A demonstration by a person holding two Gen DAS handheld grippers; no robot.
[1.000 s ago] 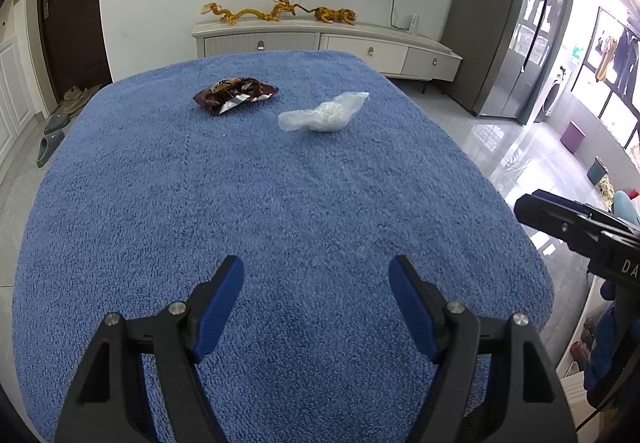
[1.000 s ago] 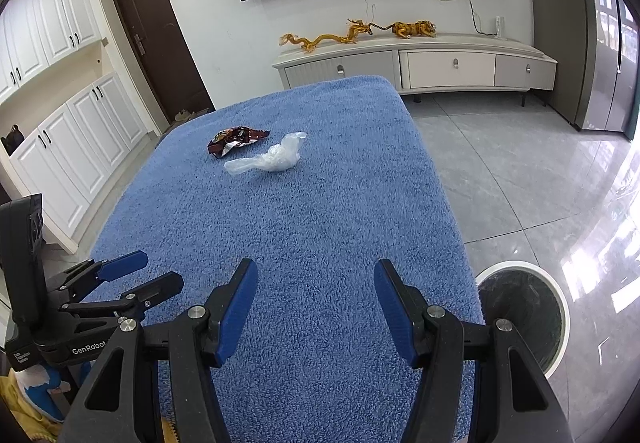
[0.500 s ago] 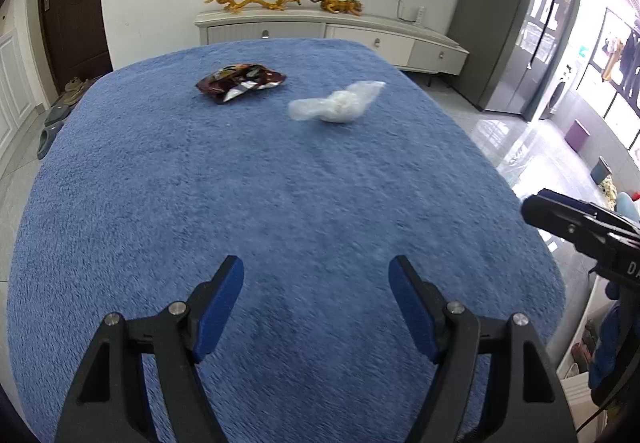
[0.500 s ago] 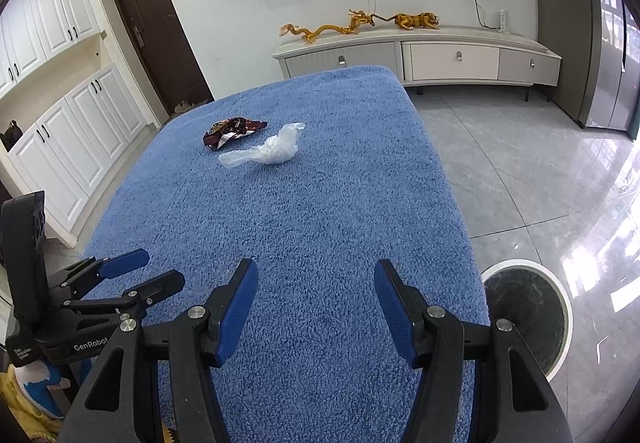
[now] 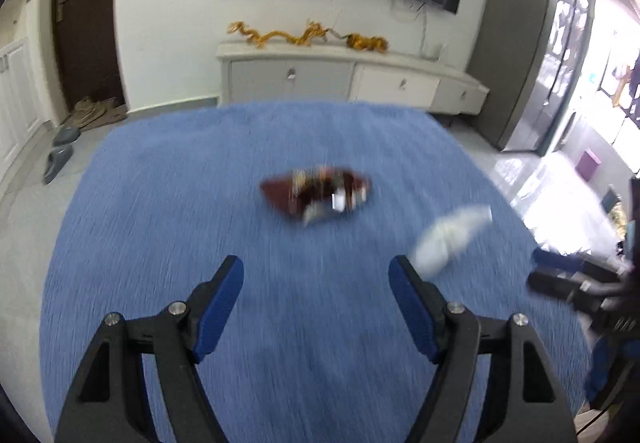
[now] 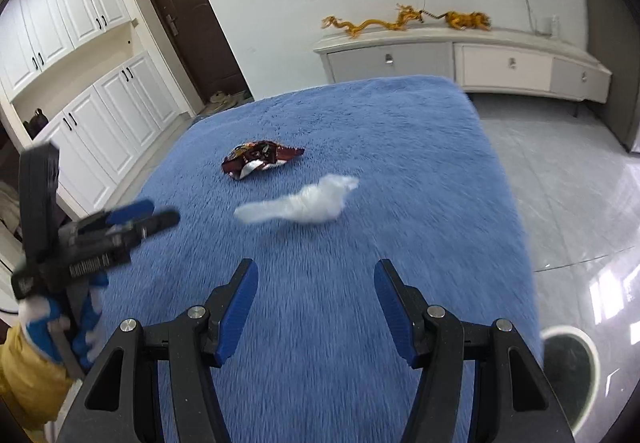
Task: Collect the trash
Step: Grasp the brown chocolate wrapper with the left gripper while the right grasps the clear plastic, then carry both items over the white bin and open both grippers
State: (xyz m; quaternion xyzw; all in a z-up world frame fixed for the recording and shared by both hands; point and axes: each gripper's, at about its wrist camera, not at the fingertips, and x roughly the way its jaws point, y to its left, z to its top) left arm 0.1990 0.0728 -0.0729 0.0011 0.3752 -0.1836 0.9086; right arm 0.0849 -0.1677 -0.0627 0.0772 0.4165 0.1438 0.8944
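A dark red snack wrapper [image 5: 316, 195] lies on the blue cloth-covered table [image 5: 160, 223], straight ahead of my open, empty left gripper [image 5: 316, 275]. A crumpled clear plastic bag [image 5: 452, 235] lies just right of it, close to the left gripper's right finger. In the right wrist view the wrapper [image 6: 260, 159] sits far left and the plastic bag [image 6: 304, 203] lies ahead of my open, empty right gripper [image 6: 316, 275]. The left gripper [image 6: 136, 219] also shows there at the left; the right gripper [image 5: 560, 275] shows at the left wrist view's right edge.
A round bin [image 6: 568, 367] stands on the tiled floor by the table's right side. A white TV cabinet [image 6: 460, 59] with gold dragon figures stands beyond the table's far edge. White cupboards [image 6: 80, 115] and a dark door are at the left.
Both grippers have moved forward over the table toward the trash, which now looks nearer and larger. The left gripper swung to face the wrapper. Both stay open.
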